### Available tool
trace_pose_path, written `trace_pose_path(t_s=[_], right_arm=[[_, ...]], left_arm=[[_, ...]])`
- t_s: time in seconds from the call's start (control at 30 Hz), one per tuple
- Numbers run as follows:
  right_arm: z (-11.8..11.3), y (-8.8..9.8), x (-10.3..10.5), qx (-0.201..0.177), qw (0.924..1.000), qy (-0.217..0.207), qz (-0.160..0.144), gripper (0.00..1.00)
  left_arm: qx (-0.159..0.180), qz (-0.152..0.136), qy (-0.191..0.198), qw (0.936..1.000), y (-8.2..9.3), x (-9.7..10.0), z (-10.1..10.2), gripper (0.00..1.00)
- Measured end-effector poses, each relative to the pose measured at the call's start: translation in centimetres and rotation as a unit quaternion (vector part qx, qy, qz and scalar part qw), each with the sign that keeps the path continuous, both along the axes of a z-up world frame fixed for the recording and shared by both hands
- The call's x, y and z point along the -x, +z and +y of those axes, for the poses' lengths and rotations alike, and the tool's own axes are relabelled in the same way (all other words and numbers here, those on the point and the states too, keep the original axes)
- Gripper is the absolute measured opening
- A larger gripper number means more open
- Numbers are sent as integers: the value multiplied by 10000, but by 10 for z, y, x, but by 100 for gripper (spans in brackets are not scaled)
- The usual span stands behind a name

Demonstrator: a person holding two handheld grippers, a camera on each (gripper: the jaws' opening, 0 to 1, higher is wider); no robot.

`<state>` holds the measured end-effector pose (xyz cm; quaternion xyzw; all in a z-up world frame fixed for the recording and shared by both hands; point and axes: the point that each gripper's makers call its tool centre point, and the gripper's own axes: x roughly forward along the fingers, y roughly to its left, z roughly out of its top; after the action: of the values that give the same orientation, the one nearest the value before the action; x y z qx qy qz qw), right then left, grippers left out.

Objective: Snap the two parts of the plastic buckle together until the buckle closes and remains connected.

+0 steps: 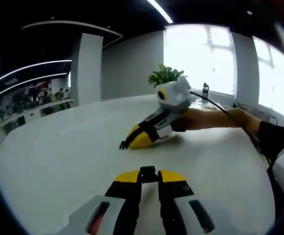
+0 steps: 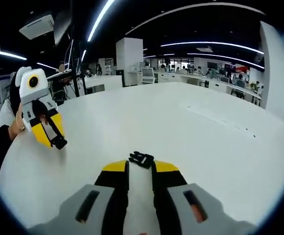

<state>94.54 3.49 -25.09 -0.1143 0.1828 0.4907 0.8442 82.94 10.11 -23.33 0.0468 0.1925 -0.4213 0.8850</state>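
left gripper view: left gripper (image 1: 148,175) jaws clamped on a black buckle part (image 1: 148,171), low over the white tabletop (image 1: 58,161), mid-surface; right gripper (image 1: 132,141) opposite, tip down on the top | right gripper view: right gripper (image 2: 141,165) pinches the other buckle part (image 2: 141,158) — pronged end forward; left gripper (image 2: 54,137) near the far-left edge

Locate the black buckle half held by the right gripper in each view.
Left gripper view: the black buckle half is just left of centre, at the tip of the right gripper.
Right gripper view: bottom centre, between that gripper's own yellow-tipped jaws.
Shared landmark: the white table, and the left gripper clamping the other buckle half.
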Motion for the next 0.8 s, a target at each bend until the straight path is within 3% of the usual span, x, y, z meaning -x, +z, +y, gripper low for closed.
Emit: trace_pose_path(t_s=[0.27,0.4,0.47,0.67,0.8], right_arm=[[2,1,8,-157,9996,32,246,18],[4,3,10,-114,9997,112,209,18],[4,5,9,-80,9998,145,127,18],[0,16,1,228,9978,276,-556,19],[1,9,4,405,9967,382,-590,20]], left_arm=[[1,6,6,10000,0,0,0,12],[-16,15,5,10000,-1,0,0,13],[-19,14,4,10000,-1,-1,0,13],[-22,11,8,10000,0,-1,-1,13],[-28,10,4,10000,0,-2,-1,13]])
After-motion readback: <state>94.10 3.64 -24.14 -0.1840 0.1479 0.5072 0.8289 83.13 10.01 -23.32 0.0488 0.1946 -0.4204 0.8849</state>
